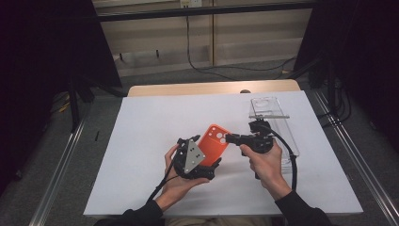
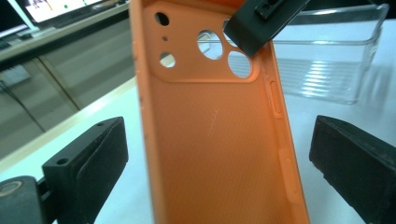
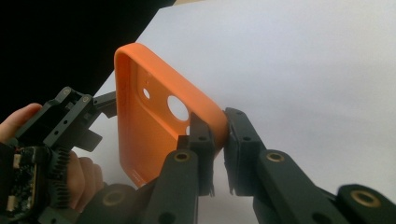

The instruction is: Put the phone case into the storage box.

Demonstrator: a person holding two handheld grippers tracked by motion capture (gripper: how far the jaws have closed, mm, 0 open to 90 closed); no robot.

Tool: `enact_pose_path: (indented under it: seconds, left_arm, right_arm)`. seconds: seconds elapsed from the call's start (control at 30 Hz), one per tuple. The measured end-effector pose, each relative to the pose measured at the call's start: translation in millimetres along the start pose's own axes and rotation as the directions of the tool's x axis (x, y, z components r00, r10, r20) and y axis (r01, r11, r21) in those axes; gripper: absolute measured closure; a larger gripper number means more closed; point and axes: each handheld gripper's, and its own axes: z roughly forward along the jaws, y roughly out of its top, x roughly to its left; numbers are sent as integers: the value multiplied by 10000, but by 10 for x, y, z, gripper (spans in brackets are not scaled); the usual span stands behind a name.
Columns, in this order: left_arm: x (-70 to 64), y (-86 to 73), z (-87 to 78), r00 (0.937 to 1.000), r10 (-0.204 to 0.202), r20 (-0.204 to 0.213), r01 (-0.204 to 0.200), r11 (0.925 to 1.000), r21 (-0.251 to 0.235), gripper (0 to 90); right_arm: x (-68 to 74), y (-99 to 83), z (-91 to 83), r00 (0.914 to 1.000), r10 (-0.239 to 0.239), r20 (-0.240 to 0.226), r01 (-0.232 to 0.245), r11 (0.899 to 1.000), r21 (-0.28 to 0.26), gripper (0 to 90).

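Two grippers meet over the middle of the white table (image 1: pixel 141 141) in the high view, with an orange phone case (image 1: pixel 214 140) held up off the surface between them. The right gripper (image 3: pixel 218 135), lower centre in its own view, is clenched on the case: its two black jaws pinch the wall at the corner nearest the camera cutouts, one jaw inside the shell and one outside. The left gripper (image 2: pixel 219 163) stands released, its jaws wide apart at the lower left and lower right of its view, the case rising between them without visible contact on either pad. In that view the hollow inner face of the case is turned towards the lens, and a dark jaw of the right gripper overlaps the cutouts at the top centre. A clear plastic container (image 1: pixel 273 125) sits on the table at the right of centre in the high view, beyond the right hand (image 1: pixel 266 162). The left hand (image 1: pixel 181 181) cradles its gripper from below, lower centre of the frame.
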Motion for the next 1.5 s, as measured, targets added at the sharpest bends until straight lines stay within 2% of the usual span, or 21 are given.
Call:
enact_pose_path:
  seconds: [0.1,0.2,0.23,0.33,0.43,0.6,0.67,0.83,1.0,1.07,1.13,1.17,1.33,1.47,1.5]
  left_arm:
    - [39,-13,-14,9995,-285,-142,285,9996,-28,33]
    - [88,-26,-36,9985,-540,-11,540,9984,183,33]
    - [107,-32,-53,9988,-499,-10,499,9985,238,33]
    - [146,-46,-88,9965,-837,54,836,9961,270,33]
    - [211,-67,-136,9892,-1414,397,1404,9897,266,32]
    - [323,-94,-225,9844,-1759,7,1759,9844,101,33]
    - [360,-103,-259,9825,-1849,-244,1850,9827,28,37]
    - [417,-127,-367,9807,-1938,-248,1931,9807,-298,49]
    - [501,-201,-450,9720,-2344,-150,2324,9692,-814,48]
    - [525,-222,-492,9674,-2530,-81,2514,9640,-863,48]
    - [553,-251,-546,9698,-2435,-176,2409,9662,-916,47]
    - [565,-268,-571,9690,-2463,-206,2433,9652,-960,44]
    - [653,-369,-698,9567,-2858,-544,2797,9551,-977,40]
    - [688,-411,-817,9615,-2608,-864,2496,9607,-1216,40]
    - [698,-424,-846,9608,-2635,-866,2520,9597,-1240,40]
  right_arm:
    - [-15,1,-18,10000,-91,7,92,9999,-45,821]
    - [-30,8,-39,9998,-193,98,195,9997,-158,821]
    - [-33,12,-44,9996,-246,168,249,9995,-188,821]
    - [-45,24,-66,9989,-382,259,389,9988,-288,821]
    - [-60,34,-94,9979,-575,288,588,9972,-458,822]
    - [-89,39,-140,9960,-812,376,836,9941,-691,821]
    - [-96,32,-158,9941,-992,449,1028,9910,-853,821]
    - [-93,-7,-207,9866,-1453,737,1529,9821,-1098,822]
    - [-114,-42,-270,9802,-1758,912,1860,9752,-1199,822]
    - [-130,-48,-305,9793,-1787,955,1901,9734,-1280,822]
    - [-146,-49,-338,9776,-1822,1058,1958,9712,-1361,822]
    - [-158,-48,-352,9760,-1898,1071,2037,9690,-1394,822]
    - [-201,-55,-419,9739,-1884,1267,2069,9662,-1536,822]
    - [-234,-64,-470,9687,-1979,1499,2223,9602,-1692,822]
    - [-238,-64,-483,9662,-2058,1552,2315,9575,-1718,822]
